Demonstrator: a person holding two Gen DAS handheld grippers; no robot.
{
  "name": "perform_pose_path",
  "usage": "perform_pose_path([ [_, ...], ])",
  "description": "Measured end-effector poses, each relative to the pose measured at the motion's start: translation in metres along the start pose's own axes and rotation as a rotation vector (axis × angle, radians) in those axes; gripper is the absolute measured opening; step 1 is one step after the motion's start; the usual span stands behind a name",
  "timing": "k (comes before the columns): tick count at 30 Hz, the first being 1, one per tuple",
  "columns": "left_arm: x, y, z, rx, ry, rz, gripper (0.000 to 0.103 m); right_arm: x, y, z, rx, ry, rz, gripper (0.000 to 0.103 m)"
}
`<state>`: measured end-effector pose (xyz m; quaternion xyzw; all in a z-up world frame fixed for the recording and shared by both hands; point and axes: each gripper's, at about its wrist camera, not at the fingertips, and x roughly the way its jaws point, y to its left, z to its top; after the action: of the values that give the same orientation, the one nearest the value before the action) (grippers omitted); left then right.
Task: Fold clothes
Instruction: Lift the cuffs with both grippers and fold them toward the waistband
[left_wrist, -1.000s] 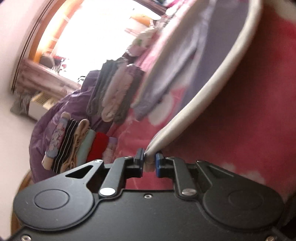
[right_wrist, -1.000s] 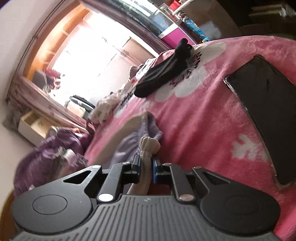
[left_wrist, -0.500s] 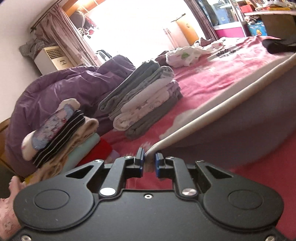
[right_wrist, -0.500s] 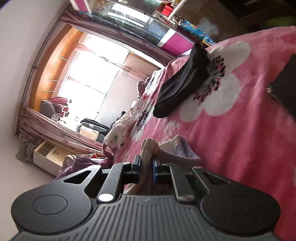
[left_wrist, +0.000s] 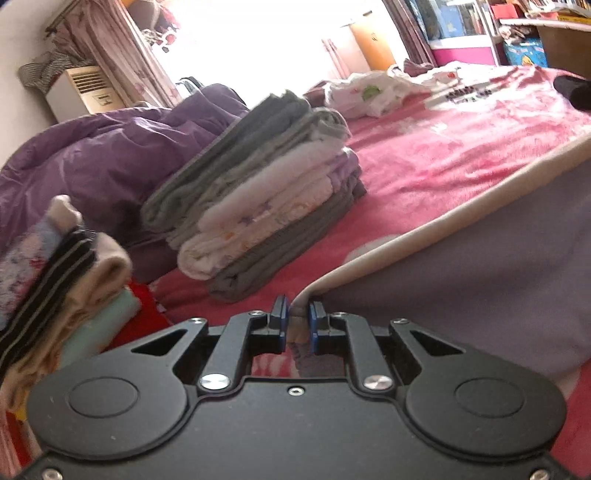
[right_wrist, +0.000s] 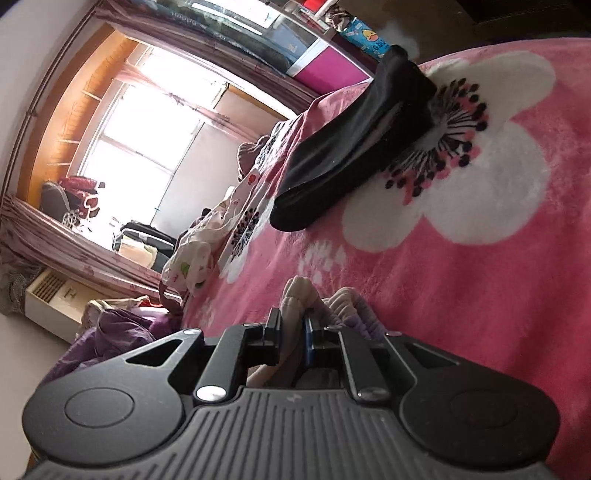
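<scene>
- Fingers of my left gripper (left_wrist: 297, 316) closed on the cream waistband (left_wrist: 436, 225) of the lilac garment (left_wrist: 480, 291); blue pads pinch the hem corner, cloth bunched between them.
- Fingers of my right gripper (right_wrist: 291, 325) also clamped on the same lilac garment (right_wrist: 351, 310), gathered cream ribbing poking up just past the tips.
- Landmark I use: pink floral blanket (left_wrist: 424, 158) covering the bed.
- Lilac garment hangs stretched from the left grip, running off to the right edge above the blanket, waistband taut as the top edge.
- On the blanket, beyond the left gripper: folded stack (left_wrist: 258, 192) of grey, white and lilac pieces, leaning slightly.
- At the blanket's left edge, nearest the left gripper: second folded pile (left_wrist: 55, 280), striped, tan, mint, red underneath.
- Behind both piles, off the blanket's far left side: crumpled purple duvet (left_wrist: 103, 158).
- At the blanket's far end: loose white printed clothes (left_wrist: 376, 92), unfolded.
- Right wrist view: black folded garment (right_wrist: 362, 147) lies on the blanket, partly over a big white flower (right_wrist: 480, 184), well apart from the right gripper.
- Bright window (right_wrist: 147, 122) with curtains past the blanket's far end.
</scene>
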<state>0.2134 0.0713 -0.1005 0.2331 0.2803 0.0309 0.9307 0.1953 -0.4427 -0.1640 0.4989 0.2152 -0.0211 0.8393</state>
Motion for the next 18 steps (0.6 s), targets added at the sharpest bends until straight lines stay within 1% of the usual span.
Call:
perform_pose_path([
  [3,0.011,-0.001,-0.004,0.003,0.012,-0.019,0.011,0.003,0.004,0.002,-0.047,-0.007,0.0,0.016],
  [5,0.02,0.004,-0.003,-0.045,0.017,-0.05,0.011,0.001,0.004,0.001,-0.054,-0.033,0.036,0.027],
  [7,0.029,0.01,-0.004,-0.102,0.021,-0.083,0.011,-0.003,0.009,0.002,-0.101,-0.068,0.049,0.031],
  [9,0.035,0.01,-0.006,-0.119,0.023,-0.094,0.011,-0.011,0.013,0.005,-0.162,-0.107,0.046,0.032],
  [10,0.035,0.01,-0.007,-0.12,0.021,-0.097,0.011,-0.016,0.015,0.008,-0.189,-0.124,0.042,0.035],
  [12,0.035,0.01,-0.008,-0.123,0.016,-0.103,0.011,-0.02,0.018,0.015,-0.258,-0.14,0.026,0.046],
  [13,0.035,0.012,-0.009,-0.129,0.014,-0.107,0.011,-0.02,0.02,0.018,-0.295,-0.132,0.025,0.053],
  [16,0.035,0.016,-0.01,-0.16,0.006,-0.124,0.011,-0.015,0.028,0.021,-0.419,-0.082,0.034,0.055],
  [17,0.035,0.016,-0.01,-0.16,0.003,-0.125,0.011,-0.011,0.031,0.019,-0.479,-0.065,0.019,0.06],
  [18,0.035,0.015,-0.01,-0.158,0.001,-0.125,0.011,-0.008,0.035,0.017,-0.54,-0.048,0.004,0.06],
])
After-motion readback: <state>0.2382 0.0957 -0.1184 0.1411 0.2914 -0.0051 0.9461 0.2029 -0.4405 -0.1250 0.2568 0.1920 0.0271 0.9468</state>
